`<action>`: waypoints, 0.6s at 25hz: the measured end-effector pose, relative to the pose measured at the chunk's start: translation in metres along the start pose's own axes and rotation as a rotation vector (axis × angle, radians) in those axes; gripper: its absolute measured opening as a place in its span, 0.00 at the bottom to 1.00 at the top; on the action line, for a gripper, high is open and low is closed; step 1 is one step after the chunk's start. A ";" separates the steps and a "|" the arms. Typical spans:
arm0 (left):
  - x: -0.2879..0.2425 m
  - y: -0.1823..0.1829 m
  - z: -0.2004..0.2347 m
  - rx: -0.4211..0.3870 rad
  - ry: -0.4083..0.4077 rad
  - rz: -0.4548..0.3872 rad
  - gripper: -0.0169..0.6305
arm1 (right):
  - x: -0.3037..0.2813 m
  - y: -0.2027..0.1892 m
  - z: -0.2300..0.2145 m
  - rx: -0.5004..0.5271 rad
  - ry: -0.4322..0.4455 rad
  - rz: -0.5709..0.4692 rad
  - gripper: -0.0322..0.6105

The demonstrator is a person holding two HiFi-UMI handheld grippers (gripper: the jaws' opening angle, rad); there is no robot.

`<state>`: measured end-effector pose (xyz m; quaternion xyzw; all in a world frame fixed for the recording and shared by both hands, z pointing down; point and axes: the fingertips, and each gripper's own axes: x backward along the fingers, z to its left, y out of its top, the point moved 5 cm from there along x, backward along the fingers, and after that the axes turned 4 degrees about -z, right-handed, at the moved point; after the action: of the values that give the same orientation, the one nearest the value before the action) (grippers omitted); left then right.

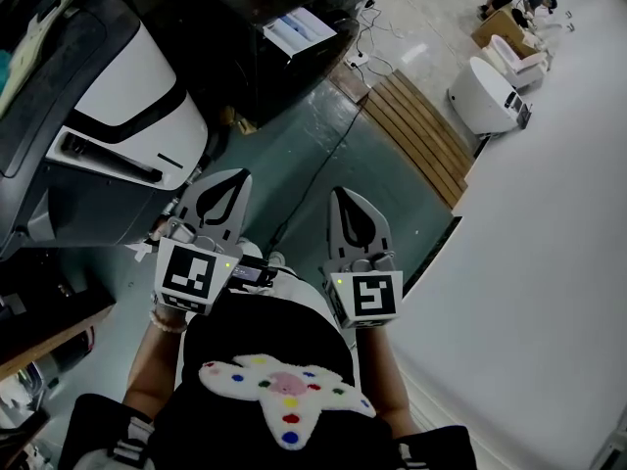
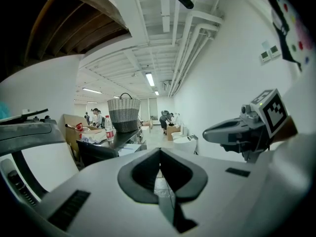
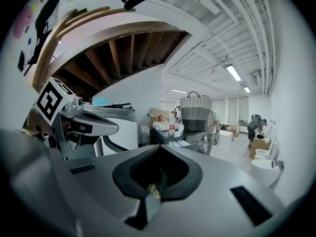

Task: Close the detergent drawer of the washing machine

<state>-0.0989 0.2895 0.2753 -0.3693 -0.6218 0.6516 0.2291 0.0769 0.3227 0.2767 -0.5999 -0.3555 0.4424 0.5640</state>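
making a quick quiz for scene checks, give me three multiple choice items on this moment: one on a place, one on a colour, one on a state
1. In the head view, where does the washing machine stand from the left gripper?
A. up and to the left
B. to the right
C. below it, at the picture's bottom edge

2. What colour is the woven basket?
A. red
B. grey and white
C. green

3. How do the jaws of the left gripper and the right gripper stand?
A. both wide apart
B. both together
C. right closed on a bottle

Answers:
1 A: its white and black body fills the upper left.
2 B: a pale band sits over a grey one.
3 B: each gripper view shows its jaw tips meeting.
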 end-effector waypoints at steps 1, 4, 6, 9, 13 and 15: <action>0.001 0.001 -0.003 -0.003 0.002 -0.008 0.04 | 0.002 -0.002 -0.001 0.002 0.003 -0.005 0.05; 0.003 0.002 -0.010 -0.021 0.009 0.002 0.04 | 0.006 -0.007 -0.003 0.007 0.008 -0.013 0.05; 0.005 0.001 -0.013 -0.017 0.013 0.006 0.04 | 0.008 -0.007 -0.002 0.011 0.016 -0.009 0.05; 0.004 0.000 -0.017 -0.002 0.008 -0.016 0.04 | 0.010 -0.009 -0.003 0.010 0.021 -0.010 0.05; -0.003 -0.001 -0.017 -0.008 0.006 -0.026 0.04 | 0.009 -0.010 -0.008 0.009 0.014 -0.011 0.05; -0.008 -0.002 -0.018 -0.006 -0.001 -0.019 0.04 | 0.008 -0.009 -0.010 0.015 0.013 -0.002 0.05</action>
<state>-0.0802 0.2954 0.2798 -0.3639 -0.6273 0.6476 0.2338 0.0899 0.3276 0.2840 -0.5983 -0.3493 0.4406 0.5710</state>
